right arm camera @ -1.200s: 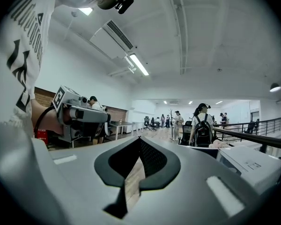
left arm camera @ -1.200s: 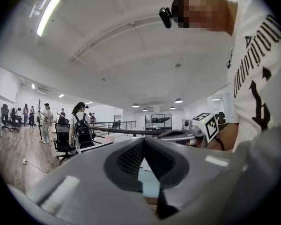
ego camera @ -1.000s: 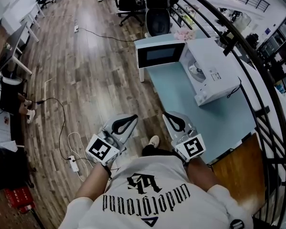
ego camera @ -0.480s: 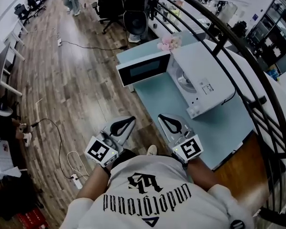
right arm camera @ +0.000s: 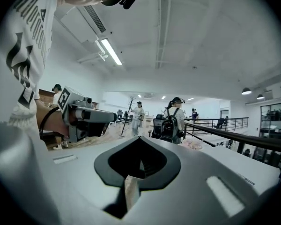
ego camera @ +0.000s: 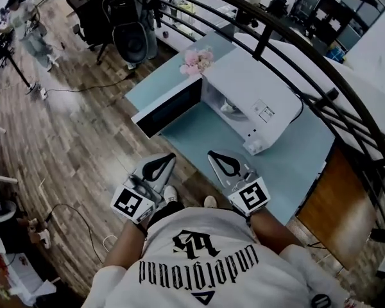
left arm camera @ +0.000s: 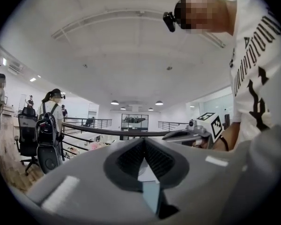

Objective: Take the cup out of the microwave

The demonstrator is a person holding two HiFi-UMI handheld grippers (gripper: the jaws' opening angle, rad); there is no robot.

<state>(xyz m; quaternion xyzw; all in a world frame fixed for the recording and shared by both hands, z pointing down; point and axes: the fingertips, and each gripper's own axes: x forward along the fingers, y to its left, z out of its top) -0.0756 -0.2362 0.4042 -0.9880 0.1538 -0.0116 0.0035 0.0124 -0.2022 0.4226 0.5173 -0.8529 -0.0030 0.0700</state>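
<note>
A white microwave (ego camera: 250,92) stands on a light blue table (ego camera: 285,162), its door (ego camera: 170,108) swung open to the left. A pale round shape (ego camera: 230,110) shows inside the cavity; I cannot tell if it is the cup. My left gripper (ego camera: 165,159) is held level over the floor by the table's near edge, its jaws together and empty. My right gripper (ego camera: 213,154) hovers over the table's near edge, short of the microwave, also shut and empty. In the left gripper view the right gripper (left arm camera: 189,135) shows at the right.
Pink flowers (ego camera: 196,59) lie beside the microwave's far corner. A black curved railing (ego camera: 276,34) runs behind the table. An office chair with a backpack (ego camera: 131,37) stands beyond the table. A person (ego camera: 25,24) stands at the far left, with cables (ego camera: 70,210) on the wooden floor.
The microwave and table have come nearer and shifted left in the head view as I walked up. Both grippers stayed shut and moved forward together.
</note>
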